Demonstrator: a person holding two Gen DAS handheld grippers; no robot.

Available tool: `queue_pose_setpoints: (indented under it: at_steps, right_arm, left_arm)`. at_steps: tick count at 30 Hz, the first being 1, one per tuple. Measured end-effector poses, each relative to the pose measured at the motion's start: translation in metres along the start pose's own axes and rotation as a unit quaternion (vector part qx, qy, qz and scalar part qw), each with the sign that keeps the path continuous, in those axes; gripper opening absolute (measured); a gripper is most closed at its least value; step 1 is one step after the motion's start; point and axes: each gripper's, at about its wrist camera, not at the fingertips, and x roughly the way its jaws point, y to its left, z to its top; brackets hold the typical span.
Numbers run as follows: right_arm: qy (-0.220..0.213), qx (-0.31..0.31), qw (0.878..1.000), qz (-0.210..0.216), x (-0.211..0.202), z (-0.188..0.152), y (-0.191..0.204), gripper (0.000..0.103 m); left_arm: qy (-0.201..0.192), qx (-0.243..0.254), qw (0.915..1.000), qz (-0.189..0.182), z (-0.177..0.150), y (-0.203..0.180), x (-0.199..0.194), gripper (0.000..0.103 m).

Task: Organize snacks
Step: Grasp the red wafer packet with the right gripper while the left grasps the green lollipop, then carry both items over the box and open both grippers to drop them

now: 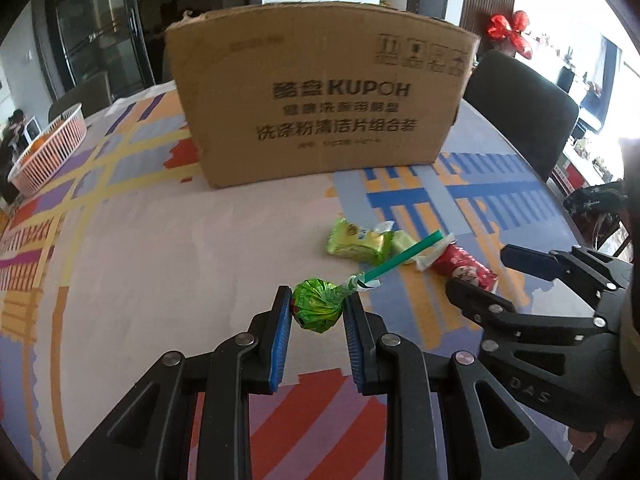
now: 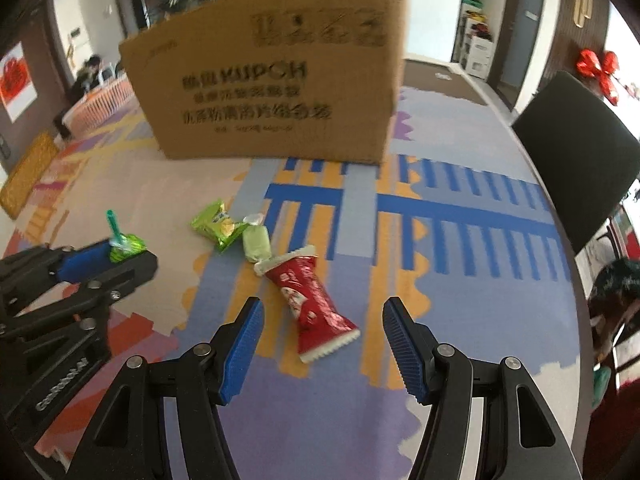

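A wide table (image 1: 140,240) under a patterned cloth of bright blocks fills both views, with a tall cardboard box (image 1: 320,92) standing upright at its far side and a dark chair (image 2: 580,168) off to the right. The left gripper (image 1: 318,312) is clamped on the green-wrapped head of a lollipop (image 1: 318,310), its stick slanting up and away to the right over the cloth. That sweet looks light and hard under crinkly foil, so the round head is the sound place to pinch; the thin stick would likely twist free. The right gripper (image 2: 322,344) hangs with its jaws apart and nothing between the pads, the red packet (image 2: 316,304) lying flat just ahead of it. That packet seems soft, light and slippery, best taken across its narrow middle, not by the crimped ends. A green packet (image 2: 214,224) and a pale wrapped candy (image 2: 256,242) lie touching it in a loose cluster, so a careless close could drag them. The cloth between cluster and box is bare; the box wall is high and needs a lift to clear.
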Motion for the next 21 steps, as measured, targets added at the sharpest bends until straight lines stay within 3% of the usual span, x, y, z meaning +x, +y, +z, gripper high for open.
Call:
queue_pose_setpoints:
  at_steps: [3,9,11,21]
  right_arm:
    - [0.008,-0.013,1.000,-0.003,0.009,0.004,0.006,0.059]
    - [0.018,-0.011,1.000,0.002,0.019,0.009,0.010,0.036]
    - [0.018,-0.010,1.000,0.004,0.019,0.010,0.010,0.023]
    - [-0.003,0.008,1.000,0.019,-0.007,0.004,0.011,0.023]
  left_arm:
    - [0.006,-0.007,1.0000,0.000,-0.001,0.003,0.006,0.026]
    - [0.011,-0.017,0.9998,-0.005,0.001,0.004,0.011,0.026]
    - [0.010,-0.017,0.9998,-0.006,0.002,0.004,0.010,0.026]
    - [-0.016,-0.014,0.9997,-0.010,0.006,0.001,-0.016,0.026]
